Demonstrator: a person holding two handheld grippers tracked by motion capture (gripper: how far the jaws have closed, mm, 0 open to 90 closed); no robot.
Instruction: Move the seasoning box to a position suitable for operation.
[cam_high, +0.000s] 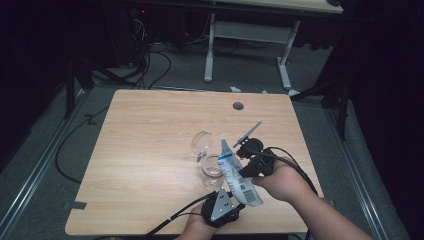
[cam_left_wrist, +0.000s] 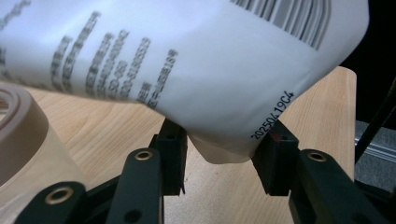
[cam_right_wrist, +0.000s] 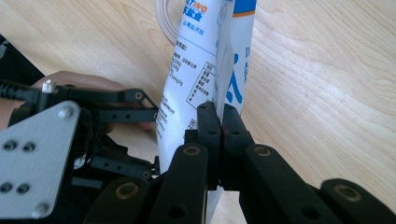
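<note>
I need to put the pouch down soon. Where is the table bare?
The table is bare on its whole left half, left of the glass jar and its lid, and along the far edge by the cable hole. The near right is crowded: pouch, both tools.

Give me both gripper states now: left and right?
Left gripper: open, jaws either side of the white pouch's bottom corner, not yet pressing.
Right gripper: closed on the pouch's edge.

The worktop (cam_high: 150, 150) lay bare to the left and far side. Near the front right, a glass jar (cam_high: 212, 170), its lid (cam_high: 201, 142) and the tilted pouch (cam_high: 235, 175) crowded together, leaving little passage between them.
</note>
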